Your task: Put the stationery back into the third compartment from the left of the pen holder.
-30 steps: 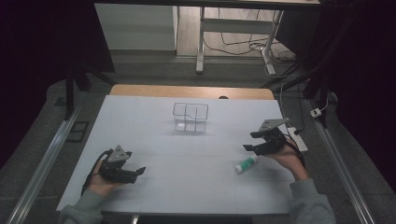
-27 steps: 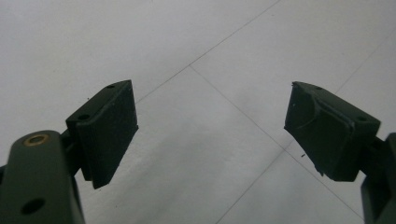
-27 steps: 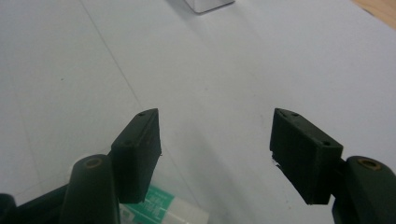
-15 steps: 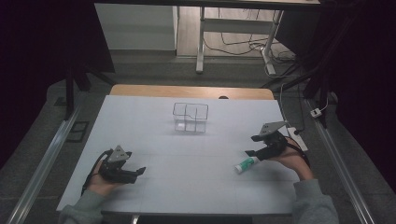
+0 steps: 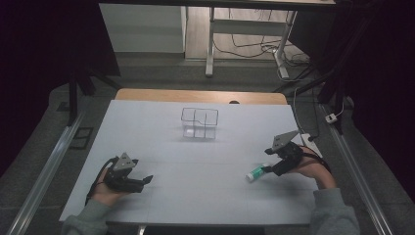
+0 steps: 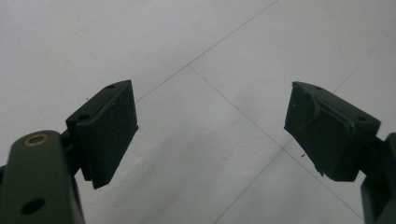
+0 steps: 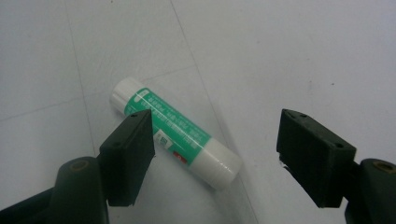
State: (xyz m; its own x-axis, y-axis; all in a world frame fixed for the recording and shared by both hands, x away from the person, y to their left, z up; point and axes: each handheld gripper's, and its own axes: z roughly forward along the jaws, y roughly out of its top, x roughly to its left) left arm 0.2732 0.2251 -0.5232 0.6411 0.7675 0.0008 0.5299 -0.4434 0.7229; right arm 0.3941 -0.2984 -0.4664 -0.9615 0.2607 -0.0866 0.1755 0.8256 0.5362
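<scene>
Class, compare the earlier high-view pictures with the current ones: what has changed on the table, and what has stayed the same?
The right gripper has just been opening its jaws, which now stand wide over the green-and-white tube; the pads do not press on it, and it lies flat on the table. The right hand barely shifted. The left gripper, open with nothing between its jaws, the tube and the clear box stayed where they were.

1 glue stick (image 7: 176,139), 1 wire basket (image 5: 200,123), 2 grippers (image 5: 138,182) (image 5: 268,169).
</scene>
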